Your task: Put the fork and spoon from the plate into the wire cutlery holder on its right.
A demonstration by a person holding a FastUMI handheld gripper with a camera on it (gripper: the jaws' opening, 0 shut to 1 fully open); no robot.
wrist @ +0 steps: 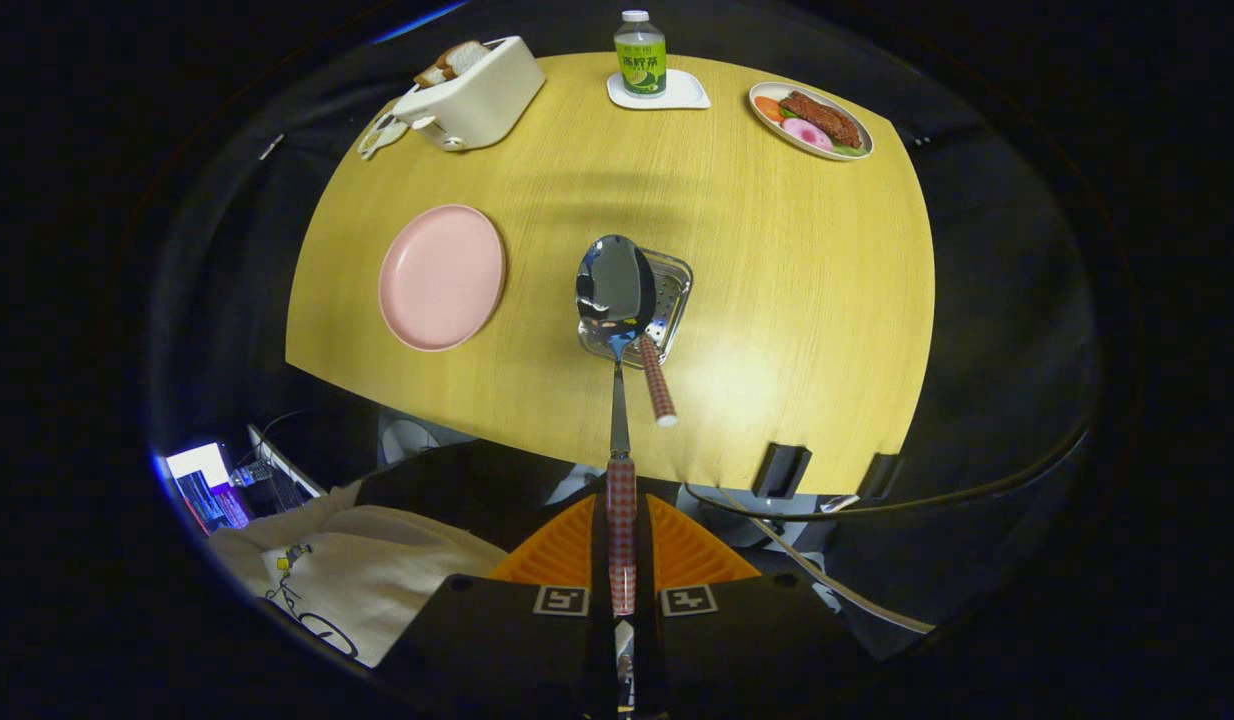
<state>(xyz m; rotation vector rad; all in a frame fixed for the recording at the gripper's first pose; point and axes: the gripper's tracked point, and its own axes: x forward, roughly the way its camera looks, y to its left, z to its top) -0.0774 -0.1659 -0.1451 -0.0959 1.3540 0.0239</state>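
My gripper (622,590) is shut on the checked handle of the spoon (615,290), which points straight ahead with its shiny bowl hanging over the wire cutlery holder (671,300). The holder stands on the wooden table (777,330). A second checked handle, the fork's (657,378), sticks out of the holder toward me. To the left of the holder lies the pink plate (442,277), with nothing on it.
At the far side of the table stand a white toaster (477,95) with bread, a green bottle (639,55) on a white coaster, and an oval dish of food (810,121). A person's light sleeve (347,570) shows near my fingers on the left.
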